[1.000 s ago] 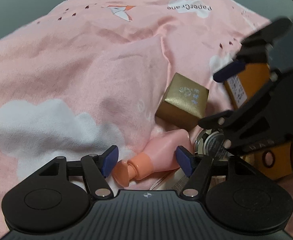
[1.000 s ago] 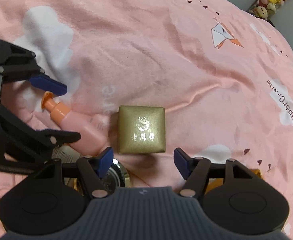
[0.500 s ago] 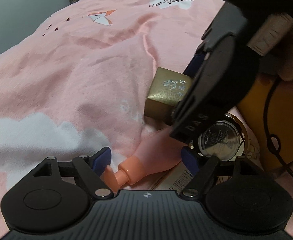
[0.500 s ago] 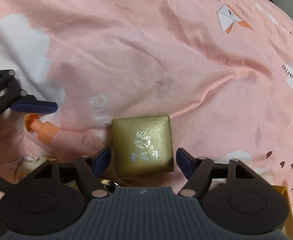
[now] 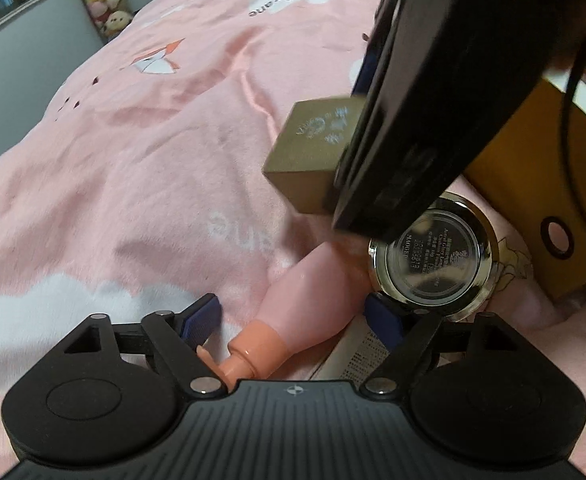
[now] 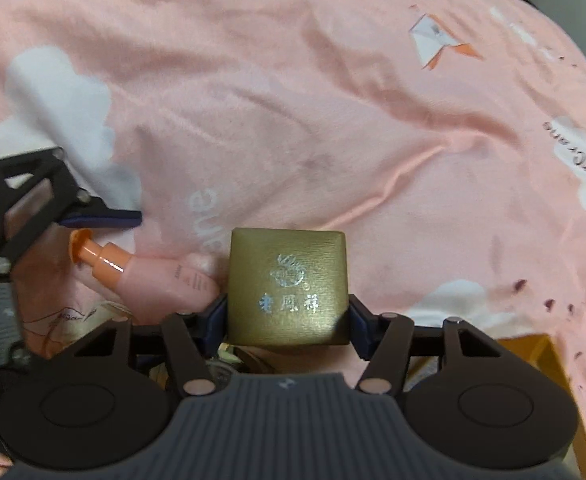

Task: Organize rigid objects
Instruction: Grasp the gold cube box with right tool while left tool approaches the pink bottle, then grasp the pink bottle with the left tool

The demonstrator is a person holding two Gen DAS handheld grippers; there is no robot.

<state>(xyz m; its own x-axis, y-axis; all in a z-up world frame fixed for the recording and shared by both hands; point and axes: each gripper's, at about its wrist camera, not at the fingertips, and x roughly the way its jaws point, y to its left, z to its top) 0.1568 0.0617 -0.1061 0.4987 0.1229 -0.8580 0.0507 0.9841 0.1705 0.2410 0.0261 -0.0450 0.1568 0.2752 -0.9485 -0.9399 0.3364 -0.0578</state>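
Note:
A gold square box with silver lettering sits between the blue pads of my right gripper. The jaws are closing and both pads touch the box's sides. In the left wrist view the same gold box shows tilted, half hidden behind the right gripper's black body. A pink pump bottle with an orange nozzle lies on the blanket between the pads of my left gripper. Its jaws are opening and neither pad touches the bottle. In the right wrist view the pink bottle lies left of the box.
A round metal tin lies beside the bottle, next to a yellow carton. A printed paper pokes out under the bottle. All rest on a pink blanket. Plush toys stand far off by the wall.
My right gripper came down over the gold box and its pads closed in against its sides. My left gripper rolled, slid closer along the pink bottle and spread its jaws wider.

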